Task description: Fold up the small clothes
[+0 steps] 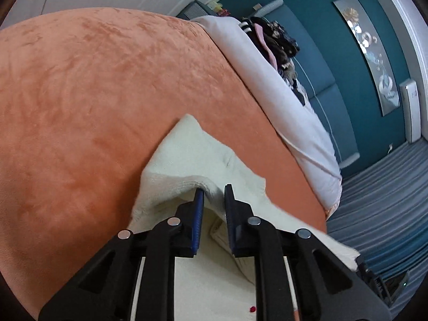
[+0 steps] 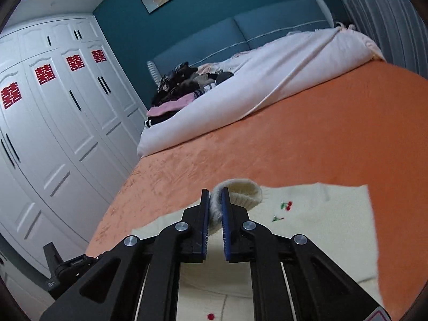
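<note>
— What takes up most of the room from where you stand?

— The bed, spread with an orange velvety cover [image 2: 307, 139]. Toward the blue padded headboard [image 2: 240, 34] a pale lilac duvet [image 2: 240, 91] lies bunched across it, with a dark heap of mixed clothes [image 2: 184, 83] at its far end. White panelled wardrobe doors with red paper cut-outs [image 2: 53, 101] run along one side.

— And the piece being folded?

— A cream knitted small sweater with red cherry embroidery [image 2: 315, 214], lying on the orange cover at the near edge of the bed, partly lifted. In the left wrist view the same cream knit [image 1: 192, 155] rises into a peak in front of the fingers.

— The grippers?

— The right gripper [image 2: 214, 200] is narrowed on a ribbed cuff of the sweater [image 2: 240, 190], the knit squeezed between its blue pads and curling over beyond them. The left gripper [image 1: 214, 195] pinches a fold of the cream fabric (the gap between its pads is filled with cloth), holding that edge raised off the bed.
</note>
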`<action>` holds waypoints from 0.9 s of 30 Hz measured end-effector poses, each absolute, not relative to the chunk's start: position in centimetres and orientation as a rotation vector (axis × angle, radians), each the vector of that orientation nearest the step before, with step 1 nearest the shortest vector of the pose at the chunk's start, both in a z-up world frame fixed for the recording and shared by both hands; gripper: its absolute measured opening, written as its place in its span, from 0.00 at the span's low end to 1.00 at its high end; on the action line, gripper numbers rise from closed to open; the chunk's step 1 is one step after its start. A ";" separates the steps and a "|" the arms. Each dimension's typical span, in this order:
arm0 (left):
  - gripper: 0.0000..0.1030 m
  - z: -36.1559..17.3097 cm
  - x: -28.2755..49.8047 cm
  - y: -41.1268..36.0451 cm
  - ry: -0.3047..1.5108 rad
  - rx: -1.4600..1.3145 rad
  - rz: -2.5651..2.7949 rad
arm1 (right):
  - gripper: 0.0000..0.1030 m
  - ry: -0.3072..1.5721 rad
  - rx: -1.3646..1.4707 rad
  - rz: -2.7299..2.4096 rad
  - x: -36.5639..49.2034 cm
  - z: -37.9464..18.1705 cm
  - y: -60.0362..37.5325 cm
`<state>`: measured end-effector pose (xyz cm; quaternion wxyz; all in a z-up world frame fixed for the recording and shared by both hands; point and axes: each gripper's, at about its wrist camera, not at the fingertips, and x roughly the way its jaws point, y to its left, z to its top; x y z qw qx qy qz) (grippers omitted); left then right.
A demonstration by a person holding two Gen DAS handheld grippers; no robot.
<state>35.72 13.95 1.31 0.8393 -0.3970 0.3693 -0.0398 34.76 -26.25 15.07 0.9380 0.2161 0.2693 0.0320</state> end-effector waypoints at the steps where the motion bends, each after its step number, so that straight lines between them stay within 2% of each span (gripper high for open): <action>1: 0.15 0.6 35.8 13.2 0.805 -0.803 -0.074 | 0.08 0.592 0.381 0.006 35.1 13.5 -26.7; 5: 0.14 -3.2 35.2 11.7 0.892 -0.760 -0.006 | 0.07 0.953 0.380 -0.120 37.5 0.9 -29.1; 10: 0.15 -3.5 34.6 11.6 0.845 -0.679 -0.048 | 0.07 0.797 0.460 -0.069 36.3 3.1 -30.0; 12: 0.15 -3.6 34.5 11.3 0.833 -0.642 -0.048 | 0.08 0.886 0.444 -0.087 37.2 0.7 -29.9; 14: 0.15 -3.7 34.4 11.1 0.813 -0.625 -0.054 | 0.09 0.881 0.423 -0.084 36.8 -0.3 -29.5; 17: 0.15 -4.0 34.3 11.2 0.793 -0.632 -0.065 | 0.13 0.873 0.432 -0.135 36.3 2.1 -29.2; 19: 0.15 -4.0 34.2 11.1 0.788 -0.620 -0.061 | 0.17 0.791 0.393 -0.171 35.1 4.9 -28.8; 21: 0.15 -3.9 34.1 10.7 0.784 -0.598 -0.054 | 0.17 0.753 0.353 -0.125 35.4 6.8 -27.6; 25: 0.15 -3.8 34.0 10.5 0.781 -0.585 -0.048 | 0.17 0.846 0.204 -0.033 40.3 5.3 -23.6; 27: 0.16 -3.8 34.0 10.5 0.780 -0.582 -0.048 | 0.08 0.952 0.179 -0.066 42.6 1.8 -23.7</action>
